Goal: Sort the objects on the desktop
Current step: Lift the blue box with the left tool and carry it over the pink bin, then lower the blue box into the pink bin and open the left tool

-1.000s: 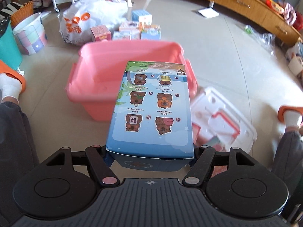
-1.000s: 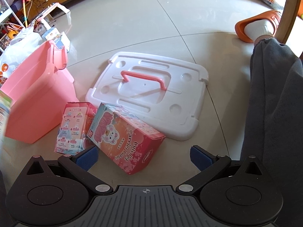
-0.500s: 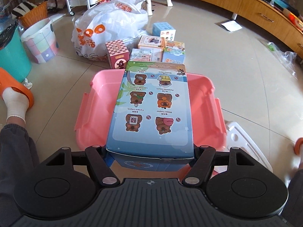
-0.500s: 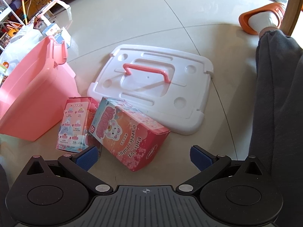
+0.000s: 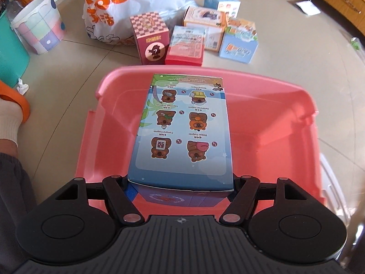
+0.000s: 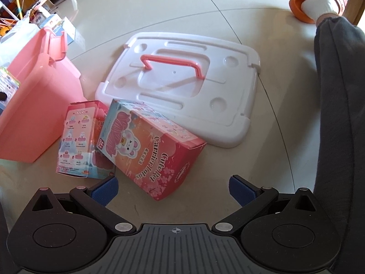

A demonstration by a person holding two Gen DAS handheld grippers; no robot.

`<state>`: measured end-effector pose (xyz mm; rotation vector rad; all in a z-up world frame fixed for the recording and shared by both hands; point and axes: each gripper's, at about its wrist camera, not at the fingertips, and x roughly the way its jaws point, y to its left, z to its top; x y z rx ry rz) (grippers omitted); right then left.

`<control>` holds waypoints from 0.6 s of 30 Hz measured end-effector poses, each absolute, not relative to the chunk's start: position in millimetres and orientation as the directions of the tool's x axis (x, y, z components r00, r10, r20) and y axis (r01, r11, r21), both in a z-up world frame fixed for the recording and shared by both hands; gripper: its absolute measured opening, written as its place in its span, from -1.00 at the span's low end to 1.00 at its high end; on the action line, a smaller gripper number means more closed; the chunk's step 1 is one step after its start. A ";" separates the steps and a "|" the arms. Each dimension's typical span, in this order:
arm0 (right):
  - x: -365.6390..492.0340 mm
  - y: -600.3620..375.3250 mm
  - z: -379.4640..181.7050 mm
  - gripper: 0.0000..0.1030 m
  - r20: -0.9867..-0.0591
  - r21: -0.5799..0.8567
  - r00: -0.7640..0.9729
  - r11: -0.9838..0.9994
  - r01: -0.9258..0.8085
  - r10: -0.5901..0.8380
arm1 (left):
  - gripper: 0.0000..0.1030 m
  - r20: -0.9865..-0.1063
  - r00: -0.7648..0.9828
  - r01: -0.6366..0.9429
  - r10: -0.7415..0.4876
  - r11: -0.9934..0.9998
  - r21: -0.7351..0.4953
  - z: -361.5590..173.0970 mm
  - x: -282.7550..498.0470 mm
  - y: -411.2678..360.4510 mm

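Left claw [image 5: 180,182] clamps blue box [image 5: 182,127] over pink bin [image 5: 269,114] — right claw [image 6: 174,188] spread wide, holding nothing.

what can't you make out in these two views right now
- Left wrist view: the floor of the pink bin under the blue box, which the left gripper holds over it.
- Right wrist view: the bin's inside, hidden by its own wall; the small pink box partly behind the larger one. The right gripper is open.

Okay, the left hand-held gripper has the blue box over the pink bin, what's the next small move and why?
Probably lower the blue box a little into the pink bin, then open. The left hand-held gripper is clamped on the box, which sits over the bin's open interior, inside its rim.
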<state>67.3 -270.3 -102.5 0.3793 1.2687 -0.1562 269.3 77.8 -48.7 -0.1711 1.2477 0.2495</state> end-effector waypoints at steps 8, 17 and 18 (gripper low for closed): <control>70.1 -273.0 -113.9 0.99 -0.962 0.184 0.255 0.918 0.352 0.096 | 0.37 -0.979 0.183 -0.269 0.091 0.962 0.039 -89.2 278.6 84.7; 71.1 -273.6 -122.4 0.99 -0.970 0.181 0.222 0.911 0.370 0.103 | 0.38 -0.993 0.094 -0.254 0.075 0.966 0.049 -113.7 286.1 83.3; 71.0 -273.7 -123.0 0.99 -0.970 0.181 0.220 0.911 0.371 0.103 | 0.38 -0.993 0.094 -0.254 0.077 0.966 0.051 -113.8 287.5 83.2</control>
